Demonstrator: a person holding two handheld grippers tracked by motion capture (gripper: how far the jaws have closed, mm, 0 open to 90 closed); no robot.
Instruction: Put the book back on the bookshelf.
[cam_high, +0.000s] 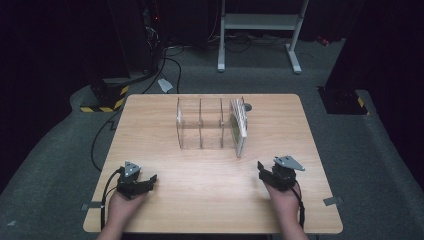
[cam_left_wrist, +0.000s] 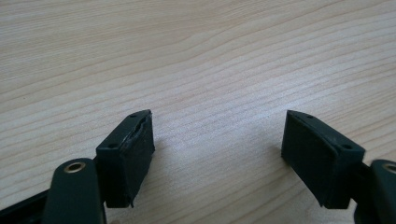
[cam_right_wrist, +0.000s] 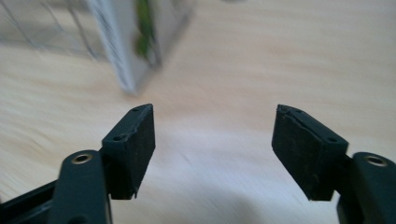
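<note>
A clear plastic rack (cam_high: 200, 124) with upright dividers stands at the middle back of the wooden table (cam_high: 165, 205). Flat packets or books (cam_high: 239, 125) stand on edge in its right end; their white and green edge (cam_right_wrist: 135, 42) appears blurred at the top left of the right gripper view. My left gripper (cam_high: 150, 180) rests low at the front left, open, with bare wood between its pads (cam_left_wrist: 133, 156). My right gripper (cam_high: 261, 170) is at the front right, well short of the rack, open with nothing between its pads (cam_right_wrist: 135, 144).
Beyond the table's far edge lie grey carpet, black cables (cam_high: 170, 65), a yellow-and-black striped base (cam_high: 107, 97) at the left and a white metal stand (cam_high: 260, 30). A small dark round thing (cam_high: 248, 107) sits behind the rack.
</note>
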